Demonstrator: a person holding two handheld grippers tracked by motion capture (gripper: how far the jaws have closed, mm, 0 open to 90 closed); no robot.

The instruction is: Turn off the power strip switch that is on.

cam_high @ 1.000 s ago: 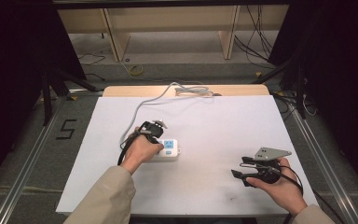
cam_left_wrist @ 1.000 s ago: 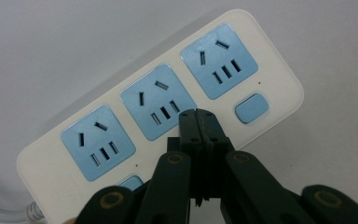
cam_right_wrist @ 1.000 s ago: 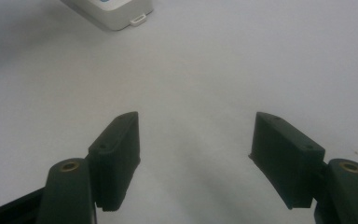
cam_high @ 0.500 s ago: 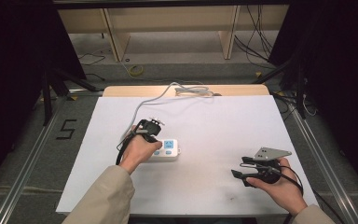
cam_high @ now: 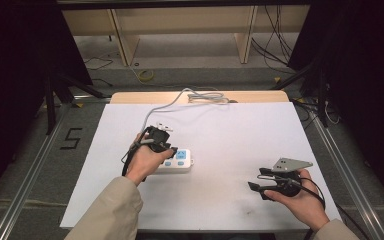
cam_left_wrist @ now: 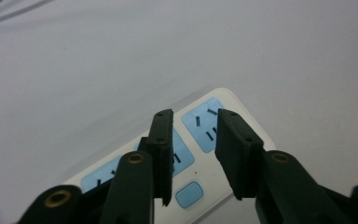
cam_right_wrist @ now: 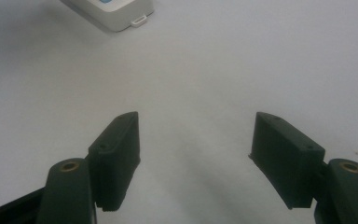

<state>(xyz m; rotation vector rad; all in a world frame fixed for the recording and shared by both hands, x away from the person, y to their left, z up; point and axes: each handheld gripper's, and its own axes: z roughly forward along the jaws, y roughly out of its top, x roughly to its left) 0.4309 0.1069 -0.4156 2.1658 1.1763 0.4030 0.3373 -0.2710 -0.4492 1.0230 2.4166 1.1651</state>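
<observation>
A white power strip (cam_high: 177, 161) lies near the middle of the white table (cam_high: 230, 130), a little toward the left. Its white cord (cam_high: 167, 102) runs off toward the far edge, where it lies in a loose bundle.

The left tool (cam_high: 156, 139) hangs right over the strip, held by the left hand (cam_high: 145, 160). In the left gripper view its jaws stand narrowly apart with nothing between them, poised over the strip's blue socket faces (cam_left_wrist: 205, 123) and a small blue button (cam_left_wrist: 189, 194).

The right tool (cam_high: 260, 187) sits low over bare table at the right, well apart from the strip, in the right hand (cam_high: 302, 200). Its jaws stand wide and empty in the right gripper view (cam_right_wrist: 193, 158), with 1 end of the strip at the top edge (cam_right_wrist: 121, 14).
</observation>
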